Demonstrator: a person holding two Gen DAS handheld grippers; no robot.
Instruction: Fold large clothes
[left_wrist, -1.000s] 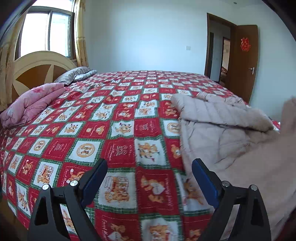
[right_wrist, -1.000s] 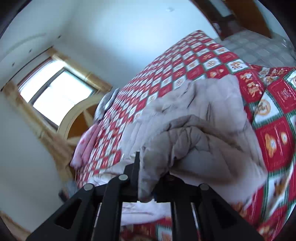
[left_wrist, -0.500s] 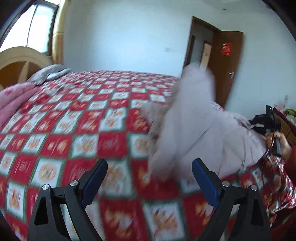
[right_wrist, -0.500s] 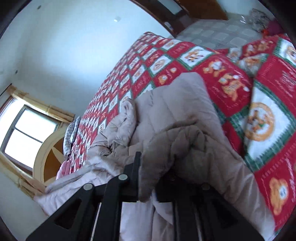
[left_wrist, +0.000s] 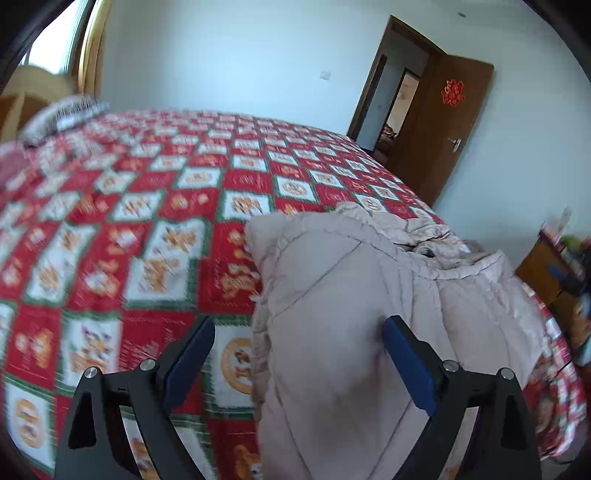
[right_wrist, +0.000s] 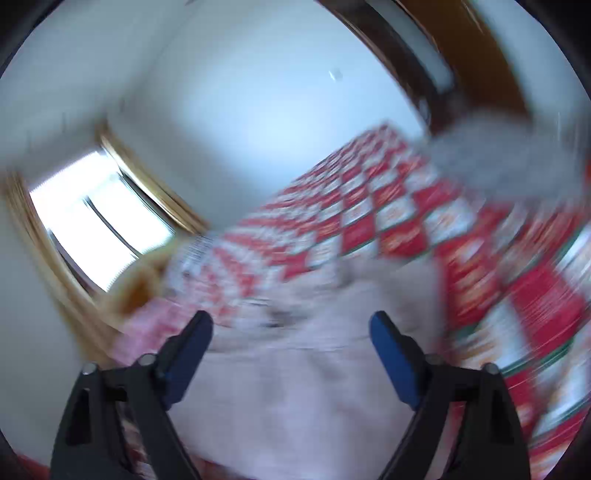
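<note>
A bulky, pale beige quilted coat (left_wrist: 373, 295) lies heaped on the near right part of a bed covered by a red, white and green patchwork bedspread (left_wrist: 155, 206) printed with small cartoon figures. In the left wrist view the left tool (left_wrist: 297, 360) stands wide, its blue-padded fingers (left_wrist: 190, 360) apart above the coat's left edge, one over the bedspread and the other over the quilted fabric, with nothing pinched between them. In the heavily blurred right wrist view the right tool (right_wrist: 291, 349) has its jaws opening, already wide; the coat (right_wrist: 295, 387) spreads below and between the fingers, but the pads do not press on it. At the far left of the bed a grey patterned pillow (left_wrist: 62, 116) rests by the headboard. A brown wooden door (left_wrist: 443, 129) with a red paper ornament stands open at the far right.
</note>
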